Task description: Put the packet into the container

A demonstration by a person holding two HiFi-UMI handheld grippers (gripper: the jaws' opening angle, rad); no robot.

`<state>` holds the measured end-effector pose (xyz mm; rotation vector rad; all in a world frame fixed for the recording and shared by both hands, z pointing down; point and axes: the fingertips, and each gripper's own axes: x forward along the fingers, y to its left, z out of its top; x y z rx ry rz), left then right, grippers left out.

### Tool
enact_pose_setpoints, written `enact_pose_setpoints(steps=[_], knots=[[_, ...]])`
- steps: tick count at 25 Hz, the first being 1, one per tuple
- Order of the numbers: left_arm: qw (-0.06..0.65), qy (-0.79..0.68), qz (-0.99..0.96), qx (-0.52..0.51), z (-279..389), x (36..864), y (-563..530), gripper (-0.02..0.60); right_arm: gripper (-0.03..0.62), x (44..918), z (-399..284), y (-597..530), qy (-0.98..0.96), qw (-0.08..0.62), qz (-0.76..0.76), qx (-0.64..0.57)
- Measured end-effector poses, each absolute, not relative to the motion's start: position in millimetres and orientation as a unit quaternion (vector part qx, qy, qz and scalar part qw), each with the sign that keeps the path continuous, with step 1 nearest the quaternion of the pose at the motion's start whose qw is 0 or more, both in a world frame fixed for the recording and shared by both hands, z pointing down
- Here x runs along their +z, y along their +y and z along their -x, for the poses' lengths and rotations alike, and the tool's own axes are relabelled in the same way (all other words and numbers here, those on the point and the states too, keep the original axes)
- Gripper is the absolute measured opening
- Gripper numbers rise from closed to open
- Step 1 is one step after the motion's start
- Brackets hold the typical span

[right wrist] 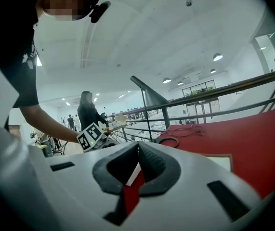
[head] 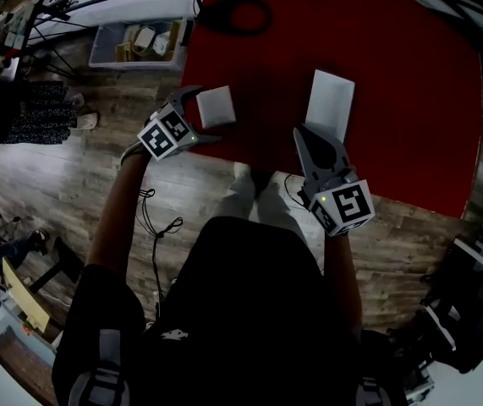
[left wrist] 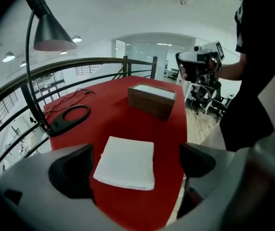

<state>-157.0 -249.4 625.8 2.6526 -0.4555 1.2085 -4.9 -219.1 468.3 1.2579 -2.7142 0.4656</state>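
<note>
The white square packet [head: 216, 106] [left wrist: 126, 161] lies flat on the red table [head: 410, 100] near its front left corner. My left gripper [head: 208, 114] [left wrist: 135, 166] is open, one jaw on each side of the packet, and the pads stand apart from it. The container [head: 330, 104] [left wrist: 151, 99] is a brown box with a pale inside. It stands on the table to the right of the packet. My right gripper [head: 300, 134] [right wrist: 138, 160] hovers at the container's near end, shut with nothing in it.
A black desk lamp rises from its ring-shaped base [head: 245, 15] [left wrist: 70, 117] at the table's far left. A clear plastic bin [head: 135, 45] with small items sits on the wooden floor left of the table. A dark railing [left wrist: 103, 61] runs behind the table.
</note>
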Motion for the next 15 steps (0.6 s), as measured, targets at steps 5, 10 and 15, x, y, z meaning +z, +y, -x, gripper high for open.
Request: enact_pose_setpoints(steps=[5, 10, 15], knots=[[0.074, -0.135, -0.878, 0.453, 163.9, 652.1, -259.2, 0.538, 0.02, 471.0, 1.9, -217.5, -0.891, 0.059, -0.42, 0.161], [0.066, -0.088, -0.855, 0.507, 165.1, 673.6, -254.9, 0.538, 0.02, 472.9, -0.2, -212.6, -0.889, 0.064, -0.422, 0.166], [0.06, -0.083, -0.844, 0.527, 165.4, 681.7, -257.5, 0.535, 0.02, 475.8, -1.8, -209.9, -0.887, 0.069, -0.425, 0.168]])
